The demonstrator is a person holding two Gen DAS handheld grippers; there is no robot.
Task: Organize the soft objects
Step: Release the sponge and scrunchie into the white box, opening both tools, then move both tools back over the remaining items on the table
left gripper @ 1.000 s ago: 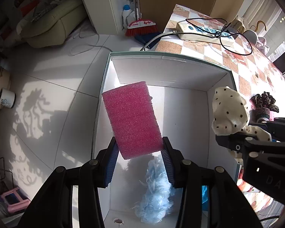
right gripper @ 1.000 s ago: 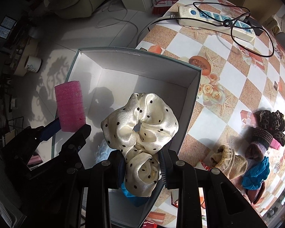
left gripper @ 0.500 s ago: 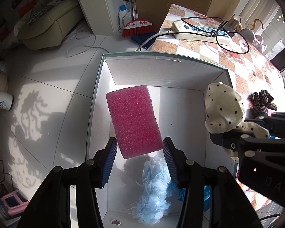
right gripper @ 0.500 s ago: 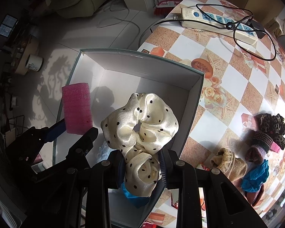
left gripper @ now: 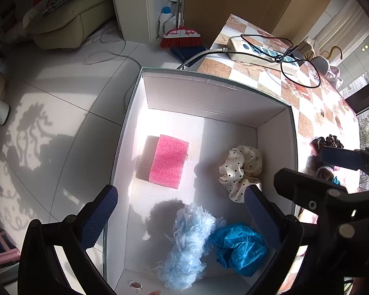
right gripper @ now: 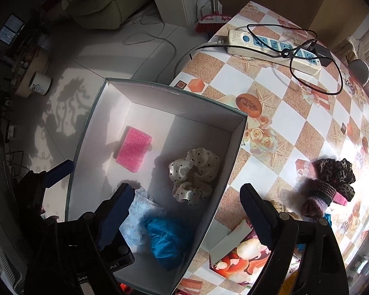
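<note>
— Looking down your left gripper (left gripper: 180, 205), what do you have between its blue-padded fingers?

— Nothing: your fingers stand wide apart above the white open-topped cardboard box (left gripper: 209, 91), and the rectangular pink foam sponge (left gripper: 168, 164) lies flat on the box floor, in the sunlit part toward the left wall.

— And your right gripper (right gripper: 187, 205)?

— You hold that one spread wide too, gripping nothing. Its left finger hangs over the box, its right finger over the checkered orange-and-white tablecloth (right gripper: 270, 91) outside the box's right wall.

— Where is the cream satin scrunchie with black dots (right gripper: 194, 177)?

— Inside the box, near the right wall, resting on the floor apart from the sponge. Nearer you, the fluffy pale-blue scrunchie (left gripper: 188, 243) and the crumpled bright-blue fabric scrunchie (left gripper: 237, 248) lie side by side, touching.

— What do you still see on the table?

— To the right of the box, a dark brown textured scrunchie (right gripper: 337, 172) sits against a purple-and-pink knitted band (right gripper: 319, 198). At the far end lies a white power strip with blue sockets (right gripper: 273, 48) and a black cable looped over it. Close to your right gripper, a small printed card or packet (right gripper: 236, 248) lies beside the box wall; you cannot tell what it is.
</note>
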